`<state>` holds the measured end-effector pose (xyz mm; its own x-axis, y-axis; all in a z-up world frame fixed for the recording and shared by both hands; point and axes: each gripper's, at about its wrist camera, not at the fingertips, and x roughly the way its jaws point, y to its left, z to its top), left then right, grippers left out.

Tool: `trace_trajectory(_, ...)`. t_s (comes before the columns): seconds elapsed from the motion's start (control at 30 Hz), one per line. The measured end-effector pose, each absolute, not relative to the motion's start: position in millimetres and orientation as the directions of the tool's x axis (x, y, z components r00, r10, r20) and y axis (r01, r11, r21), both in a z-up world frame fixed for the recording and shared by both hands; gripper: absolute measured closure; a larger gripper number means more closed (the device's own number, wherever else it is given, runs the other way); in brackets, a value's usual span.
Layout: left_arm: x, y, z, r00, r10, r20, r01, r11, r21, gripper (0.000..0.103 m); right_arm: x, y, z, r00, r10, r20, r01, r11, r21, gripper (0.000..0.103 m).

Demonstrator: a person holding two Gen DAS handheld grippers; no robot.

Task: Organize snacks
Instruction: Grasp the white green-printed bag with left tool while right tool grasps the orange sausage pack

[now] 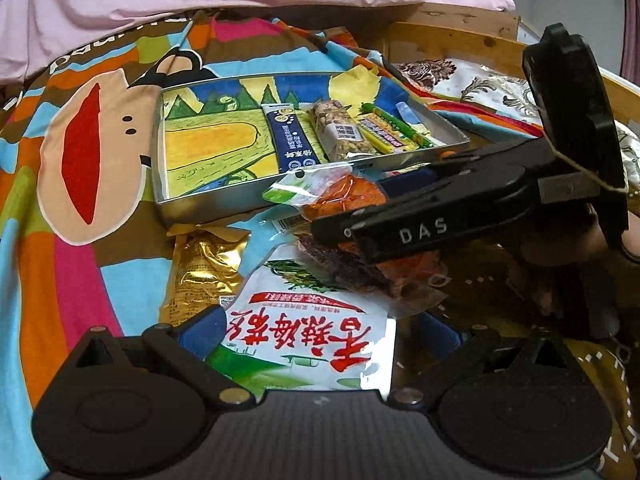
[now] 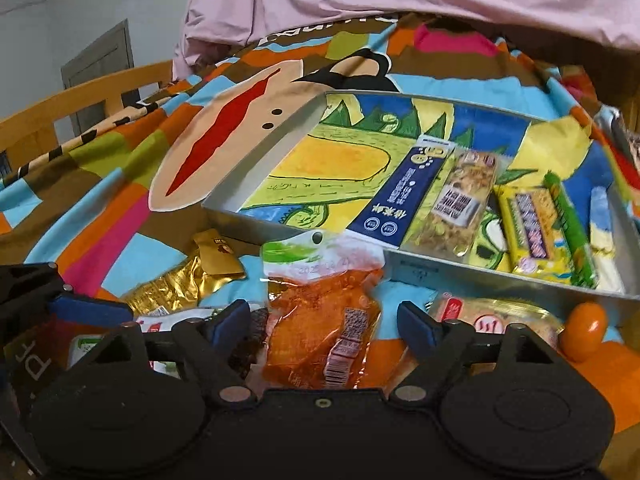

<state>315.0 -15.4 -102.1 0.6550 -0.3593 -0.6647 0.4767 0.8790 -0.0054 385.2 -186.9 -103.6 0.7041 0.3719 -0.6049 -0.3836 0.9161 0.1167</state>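
A metal tray with a painted floor holds a blue packet, a nut bar, a yellow bar and a green stick. Loose snacks lie in front of it. My right gripper is open, its blue pads either side of an orange packet; it shows in the left wrist view over that packet. My left gripper is open around a white and green bag.
A gold packet lies left of the pile. A clear packed snack and an orange ball lie on the right. All rests on a colourful cartoon bedspread. A wooden bed rail runs behind.
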Motion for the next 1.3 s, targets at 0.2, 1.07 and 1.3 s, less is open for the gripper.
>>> trace_trajectory(0.2,315.1,-20.1,-101.8,0.666,-0.314,-0.676,0.459,0.888,0.04,0.01,384.3,-191.6,-103.4,0.693,0.383,-0.611,-0.365,0.917,0.161,0.046)
trace_trajectory(1.07,349.6,-47.9,-93.1,0.45,-0.35,-0.822,0.681,0.73,0.062,0.001,297.8,-246.8,-80.1,0.623,0.332,-0.708,-0.236,0.943,0.235,0.051)
trace_trajectory(1.3,358.5,-33.3,-87.5,0.385,-0.392,-0.836,0.64,0.766,-0.065,0.012,302.4,-251.9,-78.9,0.618,0.354,-0.702,-0.219,0.935,0.279,0.051)
